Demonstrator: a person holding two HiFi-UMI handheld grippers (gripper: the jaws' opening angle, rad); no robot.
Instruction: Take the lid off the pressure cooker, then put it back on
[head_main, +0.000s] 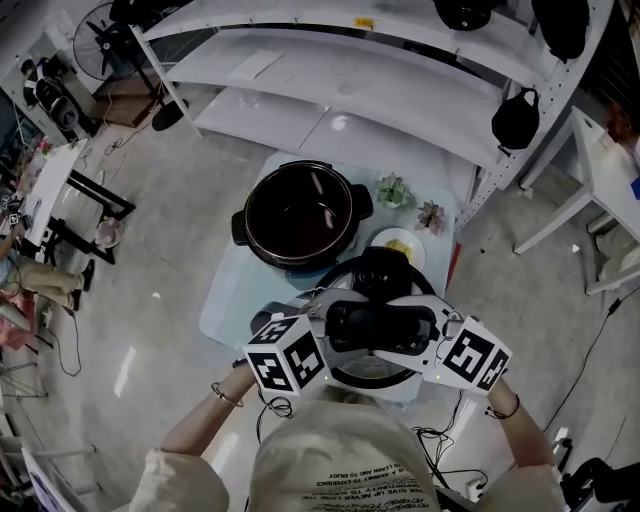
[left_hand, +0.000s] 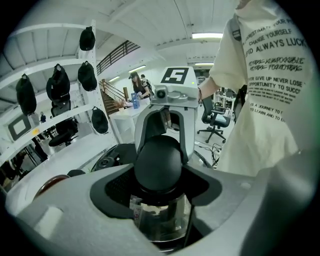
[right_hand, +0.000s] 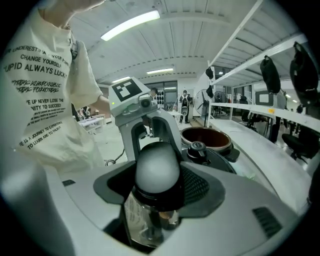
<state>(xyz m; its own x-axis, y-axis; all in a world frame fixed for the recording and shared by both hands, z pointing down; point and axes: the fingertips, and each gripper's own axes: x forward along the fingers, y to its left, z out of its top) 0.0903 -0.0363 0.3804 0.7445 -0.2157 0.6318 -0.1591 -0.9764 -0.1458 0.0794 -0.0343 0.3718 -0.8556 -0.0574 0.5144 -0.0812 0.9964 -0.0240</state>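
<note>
Tilt worried me: left claw (head_main: 337, 322) and right claw (head_main: 425, 322) each clamped an end of the handle (head_main: 380, 325) on the lid (head_main: 375, 272), beside the cooker pot (head_main: 252, 200); uneven lifting could slip it.

— Where is the pressure cooker (head_main: 300, 215)?
— On the bench (head_main: 222, 305), far side. The lid (head_main: 385, 272) is nearer, the plate (head_main: 400, 243) at its right, small plants (head_main: 393, 190) beyond, shelves (head_main: 350, 95) behind.

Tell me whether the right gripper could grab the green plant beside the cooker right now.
Probably not. The right gripper is shut on the lid's handle, the left gripper on its other end, and the lid hangs between it and the green plant.
</note>
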